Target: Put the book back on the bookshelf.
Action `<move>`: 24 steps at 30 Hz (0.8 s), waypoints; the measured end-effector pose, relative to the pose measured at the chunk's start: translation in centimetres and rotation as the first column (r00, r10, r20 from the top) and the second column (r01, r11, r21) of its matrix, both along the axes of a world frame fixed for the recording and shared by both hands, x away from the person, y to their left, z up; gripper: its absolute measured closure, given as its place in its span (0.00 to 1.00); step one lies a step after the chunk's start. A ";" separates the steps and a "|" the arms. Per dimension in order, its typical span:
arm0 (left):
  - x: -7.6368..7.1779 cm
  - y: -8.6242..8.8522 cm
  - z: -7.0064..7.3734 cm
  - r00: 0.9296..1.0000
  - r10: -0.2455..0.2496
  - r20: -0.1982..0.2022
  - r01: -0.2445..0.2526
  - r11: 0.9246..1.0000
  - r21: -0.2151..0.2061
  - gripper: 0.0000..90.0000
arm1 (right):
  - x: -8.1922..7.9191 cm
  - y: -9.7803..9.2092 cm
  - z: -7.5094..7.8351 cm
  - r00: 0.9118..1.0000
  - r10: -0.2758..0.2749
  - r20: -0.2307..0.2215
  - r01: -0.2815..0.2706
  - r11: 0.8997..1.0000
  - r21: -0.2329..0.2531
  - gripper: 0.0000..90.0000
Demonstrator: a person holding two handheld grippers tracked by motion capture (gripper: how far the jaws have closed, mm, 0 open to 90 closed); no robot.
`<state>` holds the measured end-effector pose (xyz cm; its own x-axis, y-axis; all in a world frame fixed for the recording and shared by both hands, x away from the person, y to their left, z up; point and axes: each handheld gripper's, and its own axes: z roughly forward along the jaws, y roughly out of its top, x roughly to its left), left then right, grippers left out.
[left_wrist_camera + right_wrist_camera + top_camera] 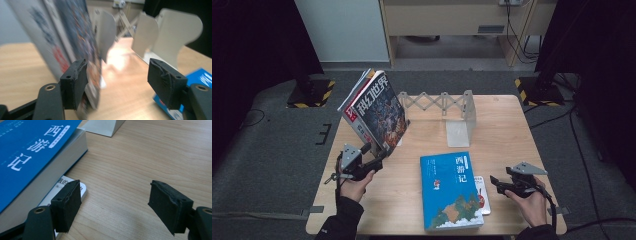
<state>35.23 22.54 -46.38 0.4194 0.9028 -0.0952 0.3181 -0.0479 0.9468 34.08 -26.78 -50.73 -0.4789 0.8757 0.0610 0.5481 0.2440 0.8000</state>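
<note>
Wooden table (512, 130), far-left: magazines (374, 107) tilted vs expanding rack (439, 102), unsecured; left gripper (374, 159) released at their near edge, right gripper (498, 182) released by blue book (449, 190); risk: nudge → mags topple.

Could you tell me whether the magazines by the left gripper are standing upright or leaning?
Leaning. In the high view the magazines tilt left, away from the rack, bottom edge on the table. The left gripper, jaws open, is at their lower corner.
</note>
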 end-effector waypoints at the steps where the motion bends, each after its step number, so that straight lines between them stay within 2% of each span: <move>1: -0.1 -0.6 -0.6 1.000 -0.026 -0.012 0.026 0.999 0.034 0.34 | -0.1 0.2 0.2 1.000 0.005 0.003 -0.005 1.000 0.008 0.29; 5: -0.1 -1.9 -1.4 0.995 -0.091 -0.041 0.093 0.995 0.041 0.33 | -0.2 0.5 0.4 1.000 0.011 0.010 -0.012 1.000 0.018 0.29; 8: -0.4 -2.8 -1.9 0.990 -0.127 -0.062 0.131 0.989 0.066 0.33 | -0.3 0.9 0.5 1.000 0.027 0.013 -0.028 0.999 0.026 0.29; 13: -0.8 -4.3 -2.8 0.975 -0.191 -0.111 0.198 0.978 0.063 0.31 | -0.4 1.7 0.7 0.998 0.052 0.023 -0.053 0.997 0.050 0.30; 14: -0.8 -4.3 -2.8 0.975 -0.191 -0.111 0.198 0.978 0.063 0.31 | -0.4 1.7 0.7 0.998 0.052 0.023 -0.053 0.997 0.050 0.30; 15: -0.8 -4.6 -3.0 0.972 -0.203 -0.117 0.211 0.975 0.062 0.31 | -0.5 1.8 0.8 0.998 0.060 0.020 -0.061 0.997 0.050 0.30; 16: -0.9 -5.1 -3.4 0.965 -0.225 -0.134 0.233 0.971 0.052 0.29 | -0.5 2.1 0.8 0.998 0.066 0.019 -0.067 0.996 0.058 0.30; 21: -1.0 -6.2 -3.9 0.954 -0.260 -0.153 0.270 0.962 0.048 0.26 | -0.6 2.8 0.9 0.996 0.086 0.011 -0.086 0.993 0.080 0.30; 24: -1.1 -6.9 -4.2 0.944 -0.282 -0.168 0.293 0.955 0.040 0.26 | -0.7 3.3 0.9 0.995 0.097 -0.009 -0.096 0.991 0.094 0.30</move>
